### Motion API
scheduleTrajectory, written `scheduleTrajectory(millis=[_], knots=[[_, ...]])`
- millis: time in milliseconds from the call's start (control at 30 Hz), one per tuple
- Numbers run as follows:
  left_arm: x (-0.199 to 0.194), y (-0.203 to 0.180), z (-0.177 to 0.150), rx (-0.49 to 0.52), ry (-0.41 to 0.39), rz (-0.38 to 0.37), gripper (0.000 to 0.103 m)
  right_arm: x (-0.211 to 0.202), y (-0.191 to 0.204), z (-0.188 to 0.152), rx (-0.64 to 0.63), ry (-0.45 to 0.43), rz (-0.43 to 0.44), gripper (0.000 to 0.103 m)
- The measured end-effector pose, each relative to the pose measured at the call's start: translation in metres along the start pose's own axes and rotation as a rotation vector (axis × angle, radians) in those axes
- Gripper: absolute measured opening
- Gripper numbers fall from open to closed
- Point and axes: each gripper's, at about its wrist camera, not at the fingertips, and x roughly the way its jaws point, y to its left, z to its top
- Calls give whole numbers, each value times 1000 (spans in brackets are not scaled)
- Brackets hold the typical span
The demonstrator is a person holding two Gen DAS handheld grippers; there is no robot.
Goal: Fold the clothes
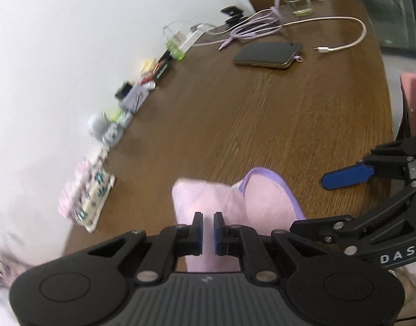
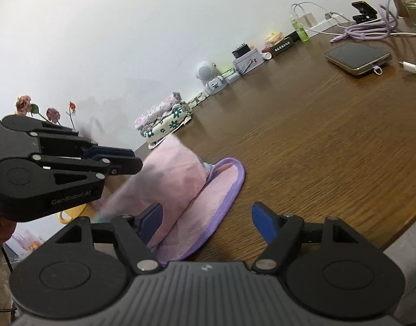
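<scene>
Left gripper [image 1: 208, 231] is pinched nearly shut, and pink cloth [image 1: 208, 201] is seen right at its tips, so the cloth looks to be held there, though the pinch itself is partly hidden. One side of the pink cloth is lifted up in a soft hump. The other side, with its purple trim [image 2: 229, 190], is laid flat on the table [image 2: 316, 141], close to the near edge. Right gripper [image 2: 210, 222] is spread wide and nothing is held by it; its left finger [image 2: 150, 222] is seen against the pink cloth, and its right finger is over bare wood.

Trouble could come in a few ways. Only a small bit of cloth seems to be caught, so it could be dropped if the lift is hurried, and the fold would be spoiled. The whole cloth could be dragged off the near edge if it is pulled that way. The flat side could be bunched up if it is not held down. The folded cloths [image 2: 164, 119] by the far edge could be bumped if the lifted side is swung too far.
</scene>
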Motion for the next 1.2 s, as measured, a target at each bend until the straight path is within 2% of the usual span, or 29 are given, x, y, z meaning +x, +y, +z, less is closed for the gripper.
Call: scheduleTrajectory(millis=[133,200,300,367,433,500,700,833,967,1100,1167,1200], knots=[[-5,-11,6,3,-6,-65,7,-8,-6,0,14,-20,-14,74],[-7,-6,4,-33,-9,-94,11,-12,-7,-1,17,-23,-19,74],[-5,33,-7,-200,-2,-149,13,-15,-6,0,15,-19,-6,74],[2,66,-23,-346,10,-199,21,-15,-3,1,13,-15,10,74],[14,99,-45,-495,32,-253,39,-11,6,3,-7,-6,25,73],[28,125,-69,-606,54,-302,39,-4,17,5,-31,8,40,73],[65,148,-108,-738,53,-493,41,34,48,9,-72,90,63,53],[89,163,-134,-821,51,-622,43,61,54,11,-41,145,62,38],[112,176,-157,-898,48,-740,46,78,57,9,-17,176,51,35],[125,179,-167,-933,29,-800,43,84,60,7,-13,184,44,31],[128,179,-169,-932,16,-818,29,85,61,7,-13,185,42,30],[126,179,-167,-917,9,-811,18,86,62,7,-13,185,42,29]])
